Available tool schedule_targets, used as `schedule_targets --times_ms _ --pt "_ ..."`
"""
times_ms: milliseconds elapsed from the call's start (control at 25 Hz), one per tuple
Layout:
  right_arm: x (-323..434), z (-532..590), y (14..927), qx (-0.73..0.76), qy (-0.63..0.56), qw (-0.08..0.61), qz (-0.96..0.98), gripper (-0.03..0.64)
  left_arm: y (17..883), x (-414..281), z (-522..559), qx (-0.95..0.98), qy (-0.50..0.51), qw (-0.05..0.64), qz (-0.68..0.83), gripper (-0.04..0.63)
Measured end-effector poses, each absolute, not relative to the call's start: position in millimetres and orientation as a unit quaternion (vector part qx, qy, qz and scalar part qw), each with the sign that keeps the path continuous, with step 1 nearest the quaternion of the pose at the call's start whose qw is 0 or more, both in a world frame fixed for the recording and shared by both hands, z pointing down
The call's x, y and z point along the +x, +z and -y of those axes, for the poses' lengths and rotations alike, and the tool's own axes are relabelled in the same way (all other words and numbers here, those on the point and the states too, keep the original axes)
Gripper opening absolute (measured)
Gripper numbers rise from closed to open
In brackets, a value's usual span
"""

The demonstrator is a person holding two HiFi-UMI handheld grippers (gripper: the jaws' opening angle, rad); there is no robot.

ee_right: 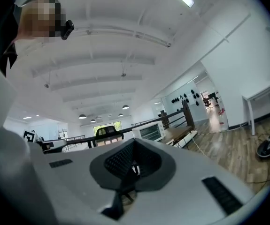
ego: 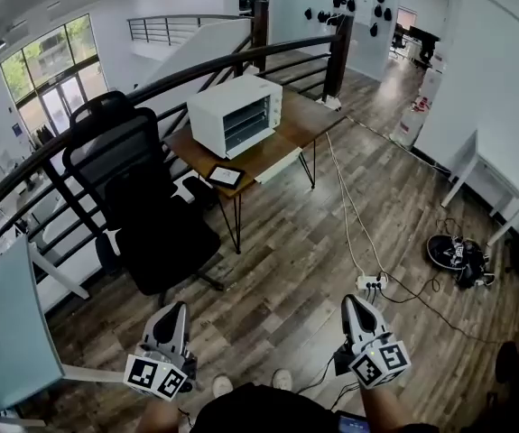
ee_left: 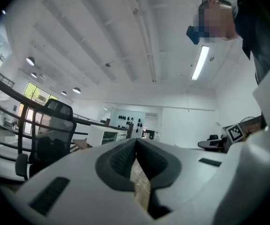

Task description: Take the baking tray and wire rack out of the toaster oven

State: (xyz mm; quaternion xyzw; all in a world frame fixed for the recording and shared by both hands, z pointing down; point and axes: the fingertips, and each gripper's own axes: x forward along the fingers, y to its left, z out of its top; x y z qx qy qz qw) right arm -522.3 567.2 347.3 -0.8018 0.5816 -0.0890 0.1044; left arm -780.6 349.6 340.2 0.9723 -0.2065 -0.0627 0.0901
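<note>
Basically at the starting line here. I'm standing on the wood floor (ego: pixel 331 269), well apart from everything that matters. Across from me is a black office chair (ego: pixel 142 206), and next to it the wooden desk (ego: pixel 309 120) up against the railing. The white toaster oven (ego: pixel 235 114) sits on the desk with its door looking closed. From this far I can't make out the baking tray or wire rack, so I'm guessing both are inside. A small tablet (ego: pixel 226 176) lies on the desk's front corner, just beside the oven.

Left tongs (ego: pixel 176 310) and right tongs (ego: pixel 353 303) are both down low in front of me, pressed together with nothing in them. So nothing's done: walk over, open the door, pull out tray and rack.
</note>
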Motion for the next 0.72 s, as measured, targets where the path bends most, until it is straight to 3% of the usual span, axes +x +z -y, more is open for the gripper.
schedule_targets --times_ms 400,560,600,680,720 --pt "-467.7 -601.2 351.2 -0.805 -0.076 0.110 -0.577 0.000 343.8 -724.6 -374.2 0.972 -0.059 0.080 0.212 0.012" --pt "-456.8 -609.0 342.2 -0.796 -0.053 0.115 -0.592 0.150 338.4 -709.4 -386.0 0.966 -0.077 0.079 0.233 0.015" --pt "-455.7 -609.5 337.8 -0.793 -0.046 0.117 -0.596 0.173 334.8 -706.1 -388.9 0.965 -0.080 0.077 0.237 0.040" --pt "-451.6 -608.9 332.6 -0.791 -0.035 0.118 -0.600 0.243 331.9 -697.8 -393.9 0.964 -0.076 0.073 0.243 0.215" --pt "-448.9 -607.9 332.7 -0.790 -0.031 0.116 -0.601 0.266 332.8 -693.6 -395.9 0.964 -0.071 0.071 0.246 0.246"
